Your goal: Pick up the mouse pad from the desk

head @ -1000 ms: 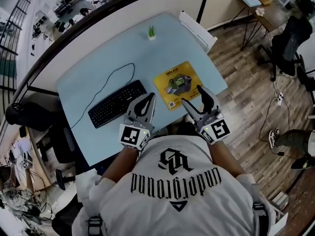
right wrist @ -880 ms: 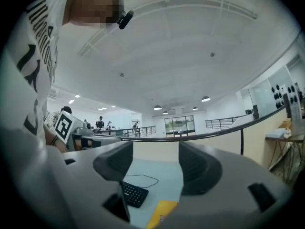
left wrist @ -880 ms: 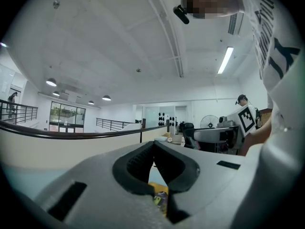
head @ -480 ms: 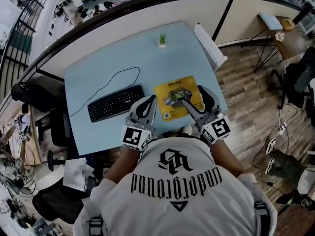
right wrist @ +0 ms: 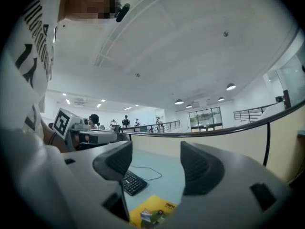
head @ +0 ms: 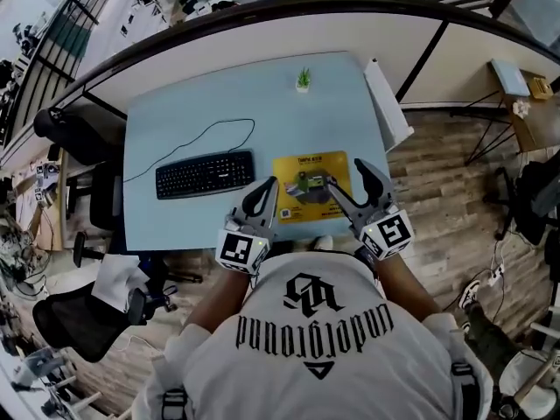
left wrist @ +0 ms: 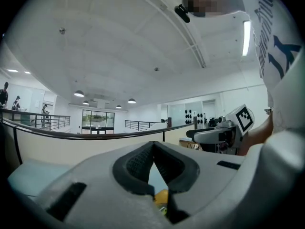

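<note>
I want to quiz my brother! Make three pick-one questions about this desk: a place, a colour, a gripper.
1. In the head view, the keyboard lies where from the mouse pad? A) left B) on top C) right
2. The mouse pad is mostly: A) red B) yellow C) black
3. The right gripper is: A) shut on the keyboard B) shut on the pad C) open, empty
Answers: 1 A, it lies at the pad's left; 2 B, yellow around a small picture; 3 C, jaws apart, nothing between.

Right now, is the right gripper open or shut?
Open. The right gripper has its jaws wide apart, nothing between them; the mouse pad lies flat on the desk below.
</note>
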